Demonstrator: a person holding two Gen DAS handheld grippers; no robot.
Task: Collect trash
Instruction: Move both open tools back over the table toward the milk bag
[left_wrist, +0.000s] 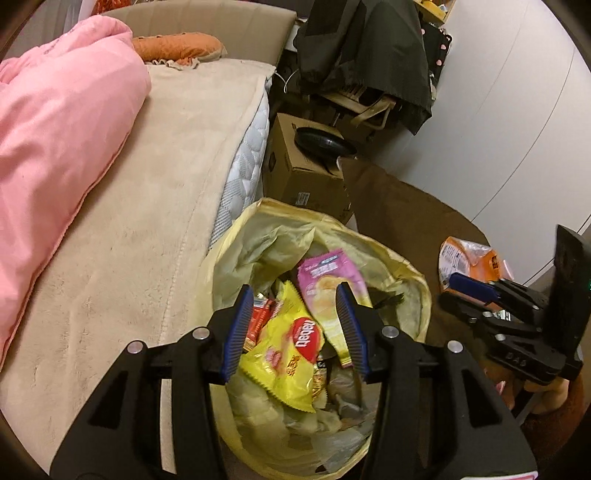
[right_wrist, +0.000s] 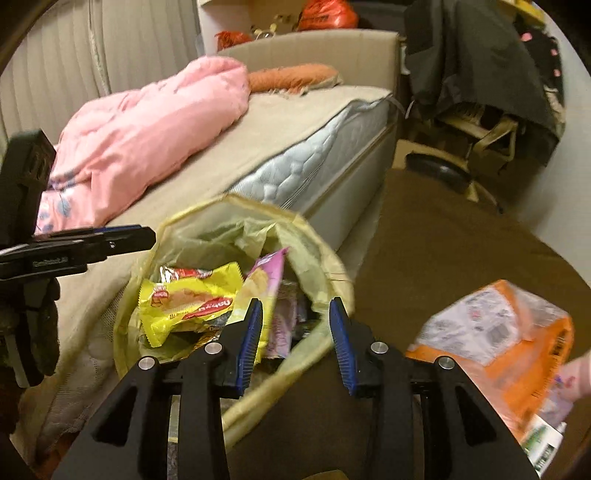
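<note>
Beside the bed (left_wrist: 122, 236) stands a round bin (left_wrist: 417, 280) lined with a pale yellow bag (left_wrist: 258, 240), and both grippers hang over it. Inside the bin lies a heap of trash: a yellow snack packet (left_wrist: 291, 354) with a red label on top, a pink and purple packet (left_wrist: 328, 280) leaning next to it toward the far wall, a red wrapper (left_wrist: 260, 317) at the bed side, and crumpled plastic beneath.

From the left wrist camera, the left gripper (left_wrist: 295, 328) points down into the bin with its blue-padded jaws apart; the yellow packet shows in the gap below them, but the pads do not press on it. From the right wrist camera, the right gripper (right_wrist: 295, 343) is also parted and empty, its left finger over the bin's contents and its right finger over the bin's near rim and the brown mat (right_wrist: 461, 251) beyond it.

On that brown mat, to the right of the bin and apart from it, lies an orange and white packet (right_wrist: 509, 343), not yet in the bin.

A pink quilt (right_wrist: 147, 147) is bunched on the bed, with an orange pillow (right_wrist: 291, 75) behind it. Past the bin sits a cardboard box (left_wrist: 299, 170) with a black round thing on top.
</note>
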